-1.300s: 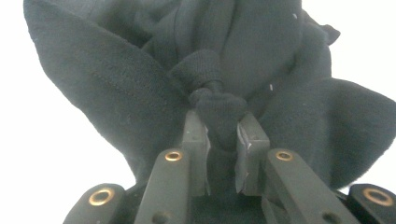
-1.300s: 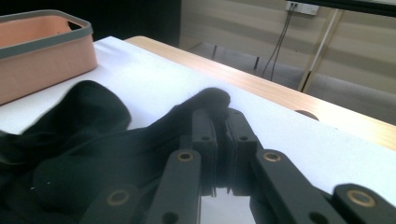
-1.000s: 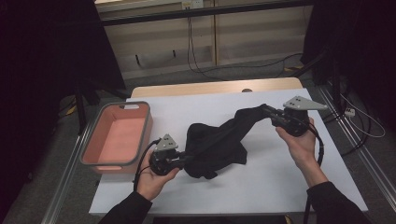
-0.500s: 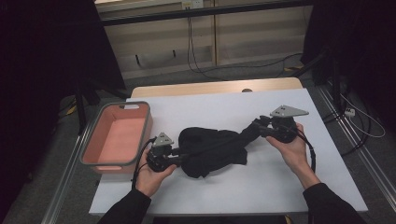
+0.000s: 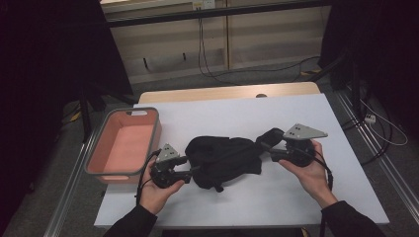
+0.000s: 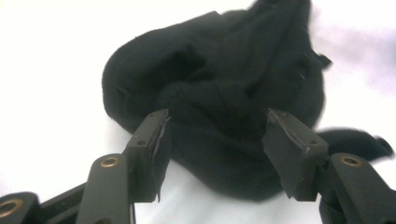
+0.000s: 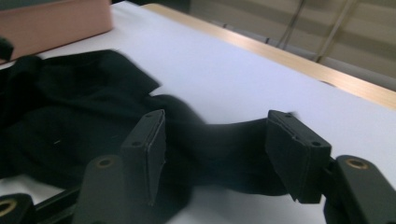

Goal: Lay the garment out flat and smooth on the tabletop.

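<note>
Black garment (image 5: 225, 157) lies bunched at frame centre on the white table (image 5: 237, 116). Left gripper (image 6: 212, 154) and right gripper (image 7: 212, 156) flank it, jaws spread, released, apparently poised to regrip. Pink bin (image 5: 99, 163) sits left.

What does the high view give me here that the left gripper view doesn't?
High view alone: the pink bin at the table's left edge, both hands, the right gripper at the cloth's far end, and the wooden strip along the table's back. Left gripper view alone: a close look at the left gripper, jaws spread apart with a bunched fold of the black cloth between them, not pinched. Shared: the black cloth heaped on the white table.
</note>
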`<action>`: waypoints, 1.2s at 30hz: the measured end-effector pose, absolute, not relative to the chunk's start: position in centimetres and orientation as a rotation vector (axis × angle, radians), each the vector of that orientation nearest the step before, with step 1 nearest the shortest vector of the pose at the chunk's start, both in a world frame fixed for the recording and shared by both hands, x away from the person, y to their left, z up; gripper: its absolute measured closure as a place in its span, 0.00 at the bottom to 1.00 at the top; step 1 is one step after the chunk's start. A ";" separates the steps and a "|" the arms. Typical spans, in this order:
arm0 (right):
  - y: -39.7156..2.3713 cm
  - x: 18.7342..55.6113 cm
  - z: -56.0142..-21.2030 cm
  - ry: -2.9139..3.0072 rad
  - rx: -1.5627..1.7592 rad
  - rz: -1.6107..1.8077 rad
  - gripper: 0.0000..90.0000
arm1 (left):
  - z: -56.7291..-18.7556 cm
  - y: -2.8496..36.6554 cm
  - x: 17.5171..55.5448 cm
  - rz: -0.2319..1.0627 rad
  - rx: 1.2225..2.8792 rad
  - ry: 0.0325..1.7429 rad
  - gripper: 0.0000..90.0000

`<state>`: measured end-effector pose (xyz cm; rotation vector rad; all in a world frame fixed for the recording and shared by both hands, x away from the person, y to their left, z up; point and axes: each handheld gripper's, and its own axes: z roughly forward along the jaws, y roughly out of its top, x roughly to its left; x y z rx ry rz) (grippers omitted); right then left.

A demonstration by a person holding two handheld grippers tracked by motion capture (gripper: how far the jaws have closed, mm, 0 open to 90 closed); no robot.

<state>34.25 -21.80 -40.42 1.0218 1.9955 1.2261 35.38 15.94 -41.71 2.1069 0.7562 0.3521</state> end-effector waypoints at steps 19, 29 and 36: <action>-12.3 33.2 -45.4 2.391 0.767 1.178 0.49 | -43.8 13.7 34.7 0.214 2.293 0.605 1.00; -12.3 33.3 -46.0 2.381 0.756 1.104 0.86 | -43.1 15.1 34.8 0.203 2.210 0.645 0.91; -14.7 33.0 -44.0 2.285 0.796 1.153 0.91 | -42.1 14.4 34.6 0.236 2.140 0.605 0.76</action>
